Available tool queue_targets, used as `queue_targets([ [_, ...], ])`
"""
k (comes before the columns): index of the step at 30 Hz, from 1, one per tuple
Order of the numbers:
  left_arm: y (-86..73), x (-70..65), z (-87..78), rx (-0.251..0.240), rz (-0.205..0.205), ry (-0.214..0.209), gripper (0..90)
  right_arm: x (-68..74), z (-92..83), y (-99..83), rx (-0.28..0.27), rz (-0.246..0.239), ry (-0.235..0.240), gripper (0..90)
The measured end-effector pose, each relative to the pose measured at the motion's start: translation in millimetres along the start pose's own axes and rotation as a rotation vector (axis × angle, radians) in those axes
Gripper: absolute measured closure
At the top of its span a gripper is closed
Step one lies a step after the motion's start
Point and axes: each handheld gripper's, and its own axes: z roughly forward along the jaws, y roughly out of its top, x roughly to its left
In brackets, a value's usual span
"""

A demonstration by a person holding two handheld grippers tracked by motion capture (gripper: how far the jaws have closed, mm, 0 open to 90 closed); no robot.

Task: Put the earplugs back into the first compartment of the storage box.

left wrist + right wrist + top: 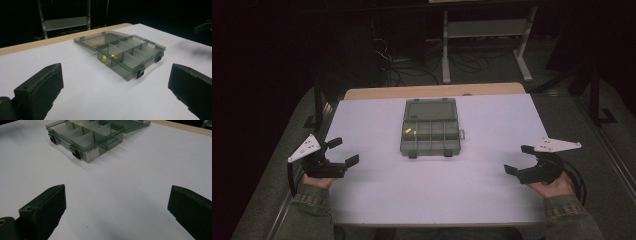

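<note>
A translucent grey plastic compartment box [430, 131] lies near the middle of the white table [377, 190], its flat lid [430, 108] swung open and lying flat behind it. Thin dividers split it into rectangular cells; small yellow pieces [409, 131] sit in a cell at its left end. The left gripper [343, 151] and right gripper [518, 159], matte black with blocky padded jaws, are held low at the table's side edges, well apart from the box, angled inward, jaws spread wide and empty.
</note>
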Motion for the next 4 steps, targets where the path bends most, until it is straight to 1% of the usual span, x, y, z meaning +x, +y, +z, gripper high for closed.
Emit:
queue_targets([
  [4,-3.5,1.4,-2.3,-0.002,-0.011,0.009,0.0,0.3,-0.3,0.1,-0.004,-0.001,0.001,1.2],
])
